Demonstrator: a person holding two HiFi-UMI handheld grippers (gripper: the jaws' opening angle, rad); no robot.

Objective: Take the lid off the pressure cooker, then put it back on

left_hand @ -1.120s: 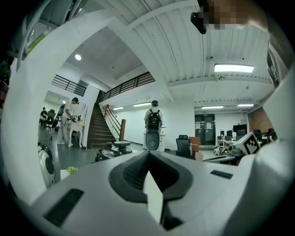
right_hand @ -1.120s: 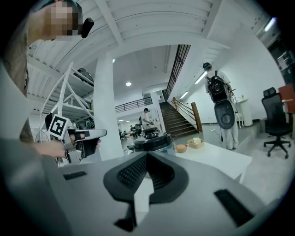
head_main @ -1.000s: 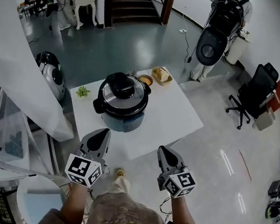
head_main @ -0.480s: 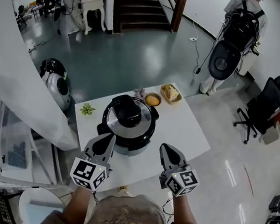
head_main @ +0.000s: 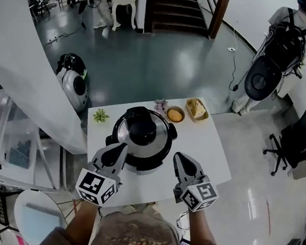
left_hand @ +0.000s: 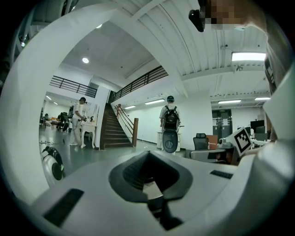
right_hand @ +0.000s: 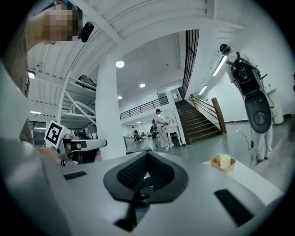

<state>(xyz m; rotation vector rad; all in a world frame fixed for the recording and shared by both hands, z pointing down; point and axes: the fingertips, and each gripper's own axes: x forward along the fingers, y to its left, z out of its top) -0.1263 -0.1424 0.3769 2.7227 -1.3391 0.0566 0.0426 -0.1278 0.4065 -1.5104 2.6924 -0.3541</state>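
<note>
The pressure cooker (head_main: 140, 145) stands on a white table (head_main: 212, 152), its steel lid (head_main: 156, 138) on, with a black handle (head_main: 140, 125) on top. My left gripper (head_main: 118, 149) is shut and empty, its tip over the cooker's near left side. Just right of the cooker's near edge, my right gripper (head_main: 180, 159) is also shut and empty. Both point level, above the cooker. In the left gripper view the shut gripper (left_hand: 148, 156) hides the cooker; likewise the gripper (right_hand: 146, 159) in the right gripper view.
At the table's far side are a small bowl of orange food (head_main: 174, 115), a basket (head_main: 197, 108), a pink item (head_main: 160, 103) and a green sprig (head_main: 100, 116). A black-and-white machine (head_main: 73, 81) stands left of the table. A person with a backpack (head_main: 283, 46) and an office chair (head_main: 298, 144) are off right.
Both grippers have come forward from short of the table's near edge to either side of the cooker's near side. Both stay shut. The cooker has not moved on the table.
</note>
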